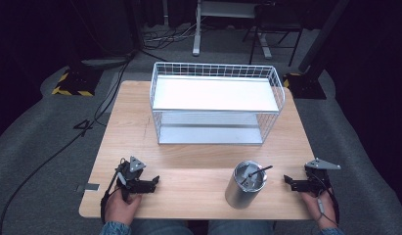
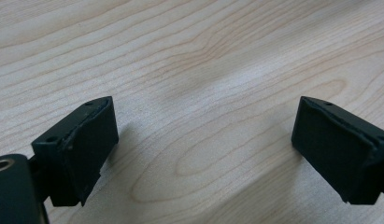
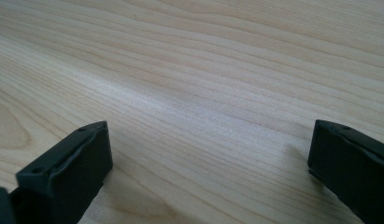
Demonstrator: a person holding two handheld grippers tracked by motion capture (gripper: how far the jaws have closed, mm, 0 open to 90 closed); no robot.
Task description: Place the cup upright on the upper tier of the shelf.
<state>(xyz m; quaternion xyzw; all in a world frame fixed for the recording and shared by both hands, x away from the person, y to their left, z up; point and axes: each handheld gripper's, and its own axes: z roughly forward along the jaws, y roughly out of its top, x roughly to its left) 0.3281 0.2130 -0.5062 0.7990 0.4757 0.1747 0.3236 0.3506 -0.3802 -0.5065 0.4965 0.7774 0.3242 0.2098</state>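
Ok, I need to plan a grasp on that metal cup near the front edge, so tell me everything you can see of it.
The metal cup is a plain cylinder that looks like brushed steel, standing upright on the wooden table near its front edge, right of centre. Its top looks like a silvery lid or rim; which, I cannot tell. A thin dark stick, perhaps a straw, slants out toward the right. Nothing else touches it: the right tool lies open just to its right, apart from it, and the wire basket stands behind.

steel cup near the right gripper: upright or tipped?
Upright. The steel cup stands on its base on the table, round lidded top facing up, a dark straw-like piece sticking out of it.
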